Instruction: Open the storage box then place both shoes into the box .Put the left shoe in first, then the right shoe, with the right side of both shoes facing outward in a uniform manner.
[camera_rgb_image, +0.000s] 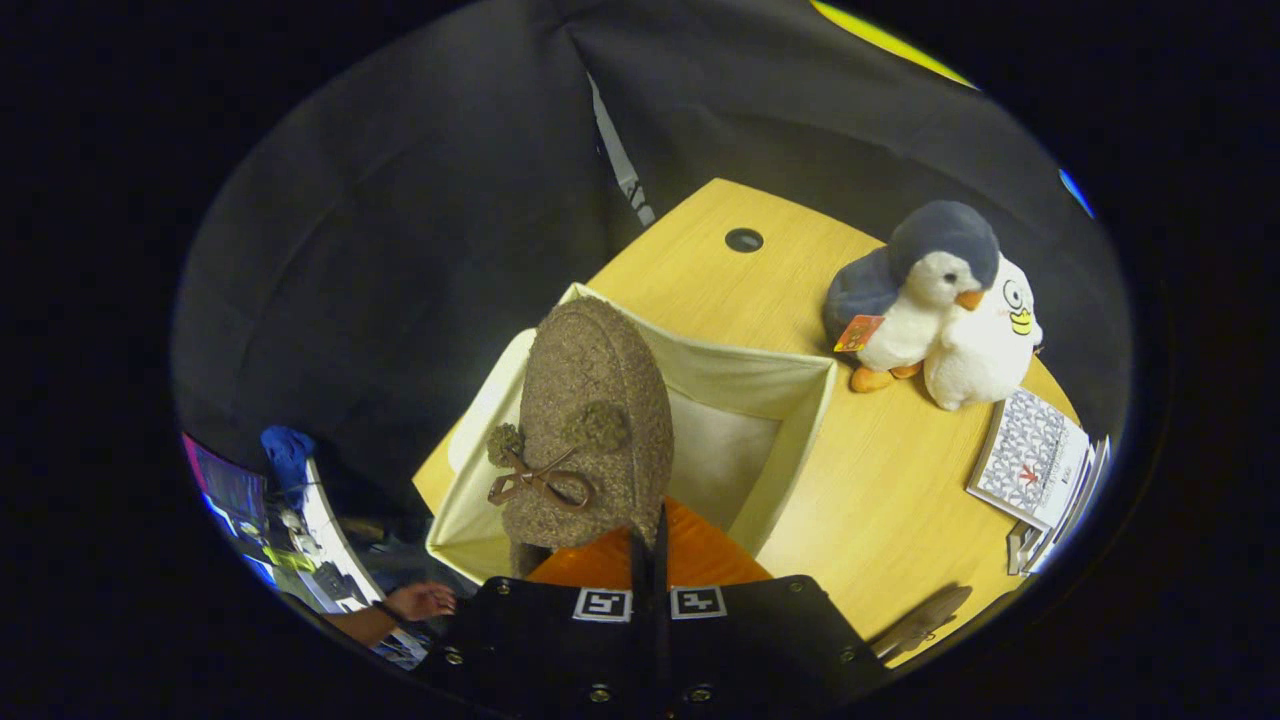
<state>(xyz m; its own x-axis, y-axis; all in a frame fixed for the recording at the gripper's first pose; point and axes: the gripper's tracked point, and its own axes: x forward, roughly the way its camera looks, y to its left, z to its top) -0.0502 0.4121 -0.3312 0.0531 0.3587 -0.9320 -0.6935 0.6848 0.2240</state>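
A brown woolly shoe (590, 420) with a small bow and pompoms hangs toe-forward above the open cream fabric storage box (790, 400). My gripper (655, 525) is shut on the shoe's heel rim, its fingers pressed close together. The shoe covers the left half of the box; the part of the box's inside that shows is pale and bare. The other brown shoe (925, 615) lies on the wooden table (880, 500), to the right of my fingers near the table's edge.
Two plush penguins (935, 300) stand on the table beyond the box to the right. A stack of booklets (1035, 460) lies at the table's right edge. A person's hand (420, 600) rests at a cluttered desk to the left, below the table.
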